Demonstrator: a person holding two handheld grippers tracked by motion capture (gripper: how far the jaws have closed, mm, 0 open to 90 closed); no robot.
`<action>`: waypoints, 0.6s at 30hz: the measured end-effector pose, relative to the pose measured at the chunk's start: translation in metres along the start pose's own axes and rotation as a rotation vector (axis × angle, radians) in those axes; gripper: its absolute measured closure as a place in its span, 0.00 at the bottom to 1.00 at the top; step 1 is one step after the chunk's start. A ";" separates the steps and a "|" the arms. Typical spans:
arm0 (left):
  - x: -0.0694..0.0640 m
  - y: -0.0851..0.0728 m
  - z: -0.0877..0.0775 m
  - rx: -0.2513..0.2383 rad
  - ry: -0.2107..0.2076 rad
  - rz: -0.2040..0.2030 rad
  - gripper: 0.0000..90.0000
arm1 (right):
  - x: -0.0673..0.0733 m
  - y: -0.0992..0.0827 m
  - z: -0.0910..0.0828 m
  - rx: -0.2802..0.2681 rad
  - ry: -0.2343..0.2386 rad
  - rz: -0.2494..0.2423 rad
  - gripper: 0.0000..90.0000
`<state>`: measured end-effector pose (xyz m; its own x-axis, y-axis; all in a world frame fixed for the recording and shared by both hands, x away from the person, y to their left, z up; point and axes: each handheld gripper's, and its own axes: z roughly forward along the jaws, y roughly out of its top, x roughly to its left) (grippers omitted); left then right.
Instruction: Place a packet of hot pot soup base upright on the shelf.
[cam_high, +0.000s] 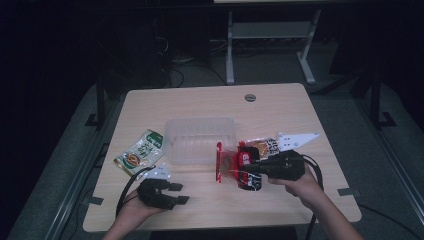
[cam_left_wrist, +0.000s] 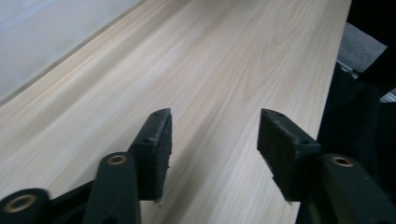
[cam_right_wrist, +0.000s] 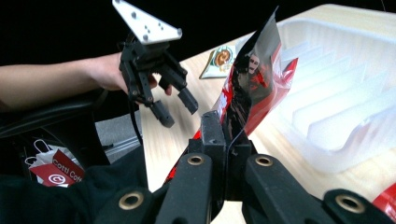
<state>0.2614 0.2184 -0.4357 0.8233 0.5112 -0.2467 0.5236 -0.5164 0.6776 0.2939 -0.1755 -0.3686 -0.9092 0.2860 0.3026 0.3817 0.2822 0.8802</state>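
A clear ribbed plastic tub (cam_high: 200, 140) sits mid-desk; right tool (cam_high: 248, 168) is clenched on a glossy red snack packet (cam_right_wrist: 254, 79), left tool (cam_high: 179, 193) released.

left gripper (cam_high: 181, 193) low near the table's front edge, jaws spread wide with nothing between (plain in its own view (cam_left_wrist: 214, 154)) | right gripper (cam_right_wrist: 224, 140) jaws pinched tight on a red packet (cam_right_wrist: 254, 81), held up off the table | both hands grip from behind
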 end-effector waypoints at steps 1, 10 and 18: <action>0.001 -0.003 -0.001 -0.002 0.002 -0.009 0.44 | -0.001 0.002 0.000 -0.002 0.000 -0.004 1.00; 0.006 -0.007 -0.006 -0.016 0.039 0.004 0.30 | -0.018 0.028 0.010 -0.013 -0.030 -0.010 1.00; 0.010 -0.009 -0.007 -0.036 0.054 -0.006 0.29 | -0.035 0.047 0.025 -0.022 -0.057 -0.010 1.00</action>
<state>0.2629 0.2330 -0.4394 0.8068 0.5510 -0.2133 0.5192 -0.4887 0.7011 0.3479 -0.1494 -0.3464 -0.9019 0.3350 0.2728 0.3681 0.2652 0.8912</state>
